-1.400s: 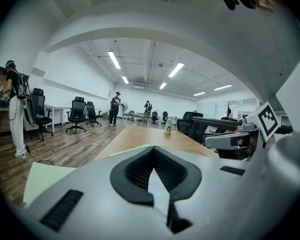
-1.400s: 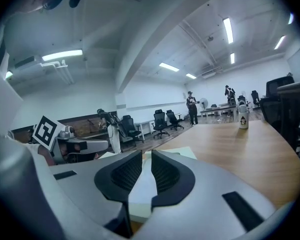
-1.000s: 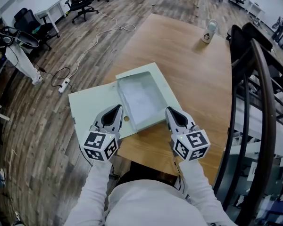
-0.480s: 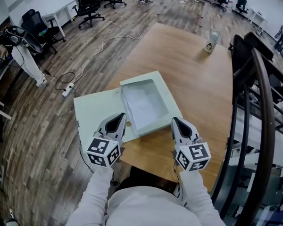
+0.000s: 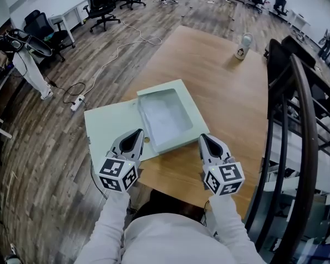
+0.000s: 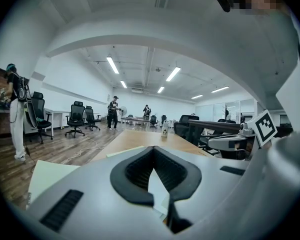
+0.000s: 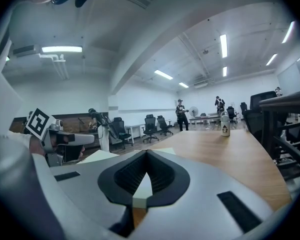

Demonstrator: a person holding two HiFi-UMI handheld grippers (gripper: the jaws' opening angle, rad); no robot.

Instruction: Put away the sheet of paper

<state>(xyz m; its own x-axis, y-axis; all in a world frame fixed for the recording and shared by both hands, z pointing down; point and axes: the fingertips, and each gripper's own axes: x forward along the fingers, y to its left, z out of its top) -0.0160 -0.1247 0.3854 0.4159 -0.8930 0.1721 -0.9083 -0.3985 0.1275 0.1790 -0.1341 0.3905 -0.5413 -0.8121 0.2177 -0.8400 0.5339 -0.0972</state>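
A shallow pale green box [image 5: 179, 88] lies open on the wooden table [image 5: 231, 98]. A white sheet of paper [image 5: 166, 119] rests flat inside it. The box's lid [image 5: 107, 126] lies spread to the left, overhanging the table's edge. My left gripper [image 5: 138, 132] hovers over the lid by the box's near left corner, shut and empty. My right gripper [image 5: 203, 138] hangs just off the box's near right corner, also shut with nothing in it. In the left gripper view the left gripper [image 6: 153, 148] shows closed jaws with the box behind them. The right gripper [image 7: 146, 152] looks the same in its own view.
A white bottle [image 5: 243, 44] stands at the table's far end. A black metal rack [image 5: 300, 98] rises close on the right. Office chairs [image 5: 102, 1], a power strip with cable [image 5: 76, 102] and a person [image 6: 15, 111] are on the wooden floor to the left.
Both grippers have stayed shut near the box's front corners. The head view has shifted a little; the box and paper lie as before.
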